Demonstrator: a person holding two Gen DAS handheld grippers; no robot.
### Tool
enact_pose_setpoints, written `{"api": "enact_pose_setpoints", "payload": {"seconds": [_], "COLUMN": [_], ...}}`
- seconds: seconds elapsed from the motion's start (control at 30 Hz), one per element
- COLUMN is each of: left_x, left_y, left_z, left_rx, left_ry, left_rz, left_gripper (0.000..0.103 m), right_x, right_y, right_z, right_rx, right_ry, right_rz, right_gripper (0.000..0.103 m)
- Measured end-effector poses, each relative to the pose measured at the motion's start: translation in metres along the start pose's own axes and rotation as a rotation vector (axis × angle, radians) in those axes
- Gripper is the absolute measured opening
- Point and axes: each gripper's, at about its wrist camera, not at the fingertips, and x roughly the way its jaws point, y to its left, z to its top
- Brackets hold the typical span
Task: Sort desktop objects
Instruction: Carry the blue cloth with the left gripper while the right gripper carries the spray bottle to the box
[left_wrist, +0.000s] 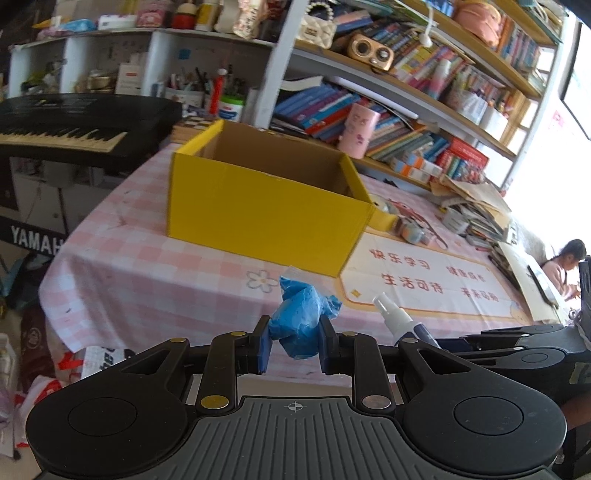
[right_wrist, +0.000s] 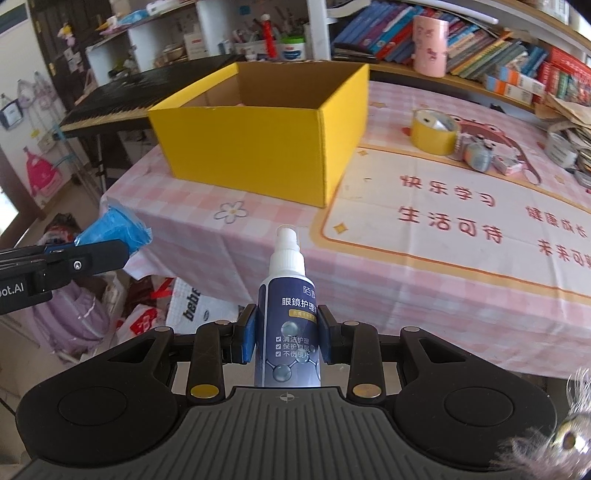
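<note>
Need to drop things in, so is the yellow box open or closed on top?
Open. The yellow cardboard box has no lid across its top; the right wrist view looks over the rim onto its brown inner walls.

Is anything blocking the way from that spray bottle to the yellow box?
Nothing visible does. The spray bottle is held in the right gripper, and only bare pink tablecloth lies between it and the open yellow box. The tape roll sits off to the box's right.

"yamaha" on the keyboard stand (left_wrist: 33, 240), "眼鏡护理" on the spray bottle (right_wrist: 288, 332), "快乐学习" on the desk mat (right_wrist: 447, 190)
</note>
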Motion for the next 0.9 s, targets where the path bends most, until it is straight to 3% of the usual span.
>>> {"api": "enact_pose_setpoints", "payload": {"seconds": [0.43, 0.9], "left_x": [0.007, 0.065], "left_y": [0.012, 0.008], "left_z": [0.045, 0.131], "left_rx": [0.000, 0.010], "left_ry": [-0.089, -0.206], "left_rz": [0.010, -0.015], "left_gripper": [0.023, 0.023], "right_x": [0.003, 0.016], "right_y": [0.020, -0.004], "right_z": [0.040, 0.148], "right_rx": [-0.044, -0.078], "right_ry": [-0.049, -0.204], "right_rz": [0.090, 0.137], "right_gripper": [0.030, 0.030]}}
